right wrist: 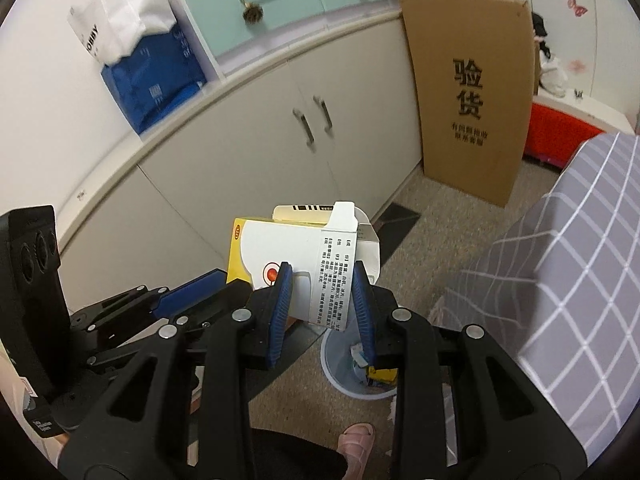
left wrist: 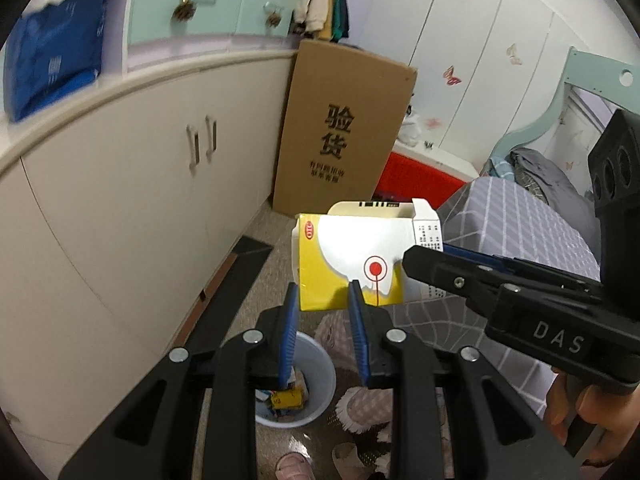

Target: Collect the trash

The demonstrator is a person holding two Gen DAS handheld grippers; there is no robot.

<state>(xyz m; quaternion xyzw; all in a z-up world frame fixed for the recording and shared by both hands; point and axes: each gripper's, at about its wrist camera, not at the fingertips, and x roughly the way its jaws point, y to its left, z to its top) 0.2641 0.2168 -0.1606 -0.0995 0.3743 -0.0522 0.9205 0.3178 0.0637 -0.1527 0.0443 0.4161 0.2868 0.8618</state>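
Two grippers, left gripper (left wrist: 324, 294) and right gripper (right wrist: 322, 278), jaws clenched on yellow-white carton (left wrist: 352, 256); bin (left wrist: 320, 376) at 6 o'clock.

One carton (left wrist: 352, 256), one bin (left wrist: 316, 364), two grippers (left wrist: 324, 296) (right wrist: 320, 276)

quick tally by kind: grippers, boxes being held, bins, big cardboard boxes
grippers: 2, left gripper and right gripper
yellow and white box, held by both: 1
bin on the floor: 1
cardboard box against the cabinet: 1
total: 5
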